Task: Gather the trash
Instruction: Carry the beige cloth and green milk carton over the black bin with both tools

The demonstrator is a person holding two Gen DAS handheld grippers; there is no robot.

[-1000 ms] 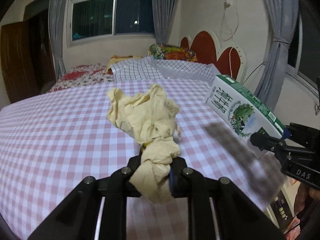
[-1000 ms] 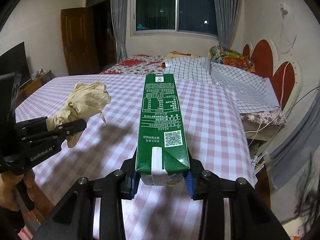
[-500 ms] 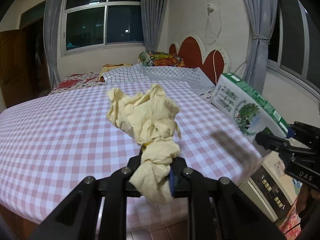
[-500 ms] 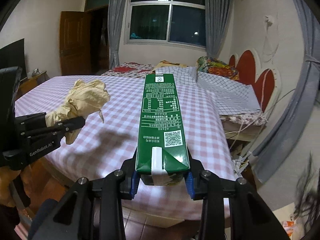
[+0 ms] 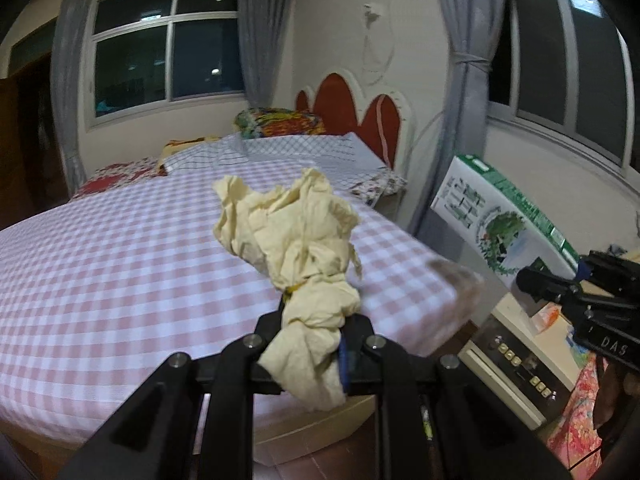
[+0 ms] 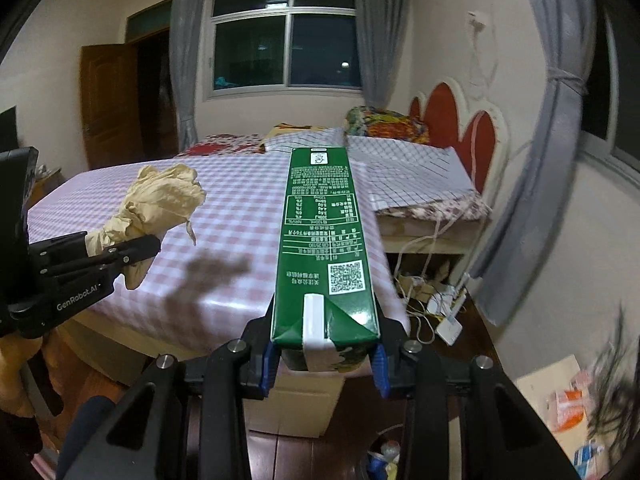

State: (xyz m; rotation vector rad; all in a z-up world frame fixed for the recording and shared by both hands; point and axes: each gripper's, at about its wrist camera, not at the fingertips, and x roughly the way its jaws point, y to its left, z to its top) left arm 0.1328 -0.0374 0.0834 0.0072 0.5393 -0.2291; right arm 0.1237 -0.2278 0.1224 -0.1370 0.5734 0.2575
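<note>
Trash fills both my grippers; my left gripper (image 5: 310, 326) is clenched on a crumpled yellow cloth (image 5: 292, 228), which sticks up toward twelve o'clock above the pink checked bed (image 5: 120, 264); my right gripper (image 6: 324, 354) clamps the base of a green carton (image 6: 322, 240), pointing to twelve o'clock; in the left wrist view that carton (image 5: 496, 216) shows at three o'clock, apart from the cloth.

My left gripper (image 5: 310, 344) is pinching a crumpled yellow glove (image 5: 296, 240), angling slightly downward. To the glove's right, my right gripper (image 6: 322, 354) is clamping a green carton (image 6: 324, 240) by its base, pointing forward alongside.
</note>
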